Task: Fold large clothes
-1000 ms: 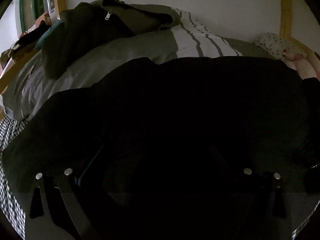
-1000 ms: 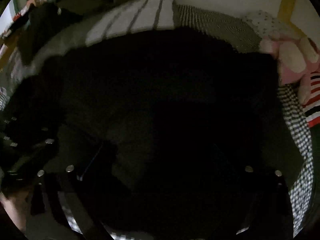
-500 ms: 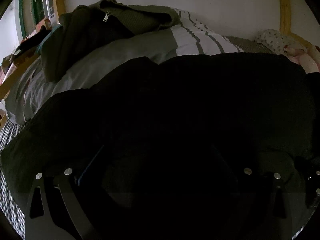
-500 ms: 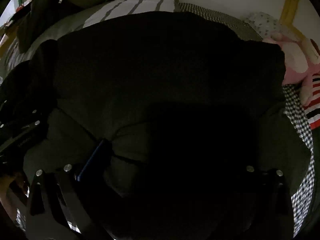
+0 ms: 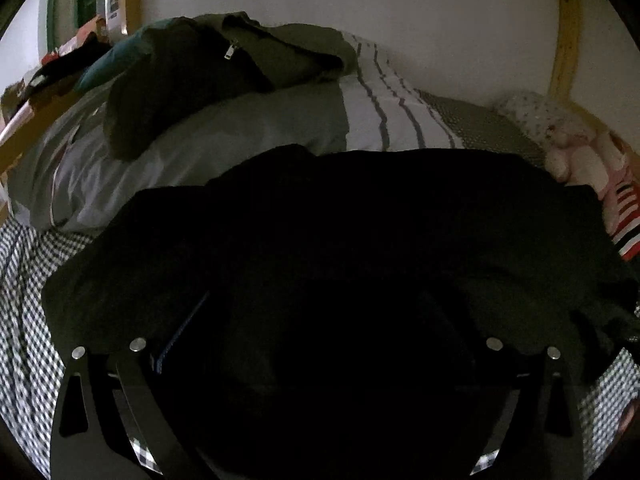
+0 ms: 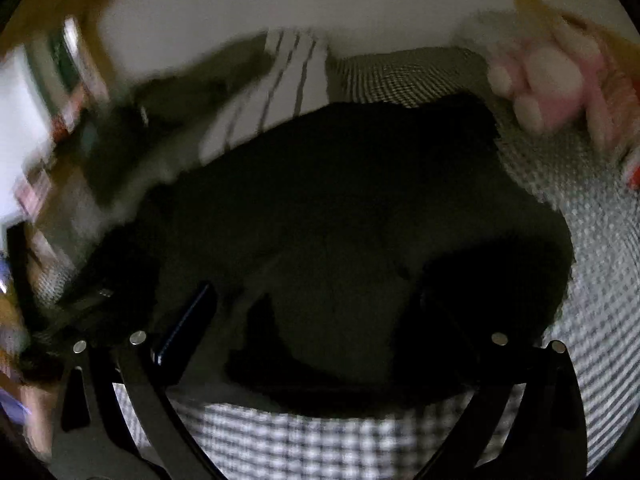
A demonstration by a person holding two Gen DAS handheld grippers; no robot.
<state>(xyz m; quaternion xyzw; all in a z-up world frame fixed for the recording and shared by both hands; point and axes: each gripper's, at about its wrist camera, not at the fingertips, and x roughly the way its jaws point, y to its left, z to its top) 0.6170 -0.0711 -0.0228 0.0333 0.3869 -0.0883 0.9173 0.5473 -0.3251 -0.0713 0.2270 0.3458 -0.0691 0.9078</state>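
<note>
Both tongs, left (image 5: 316, 364) and right (image 6: 316, 360), gape wide, gripping nothing. Your black garment (image 6: 360, 216) lies directly ahead on the bed (image 6: 600, 240), spread crosswise; neither side is clearly nearer.

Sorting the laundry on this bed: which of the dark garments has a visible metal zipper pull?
The olive-green jacket heaped on the grey striped duvet by the wall; the black garment spread in front shows none.

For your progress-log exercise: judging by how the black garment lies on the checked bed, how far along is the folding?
Done: the black garment lies on the checked sheet as a compact, rounded bundle, so some folds seem made. In hand: both grippers' fingers stand wide apart; whether the left gripper pinches cloth is too dark to tell, and the right gripper hovers over it. Left: its edges look lumpy, and the olive jacket sits unfolded on the pillow.
</note>
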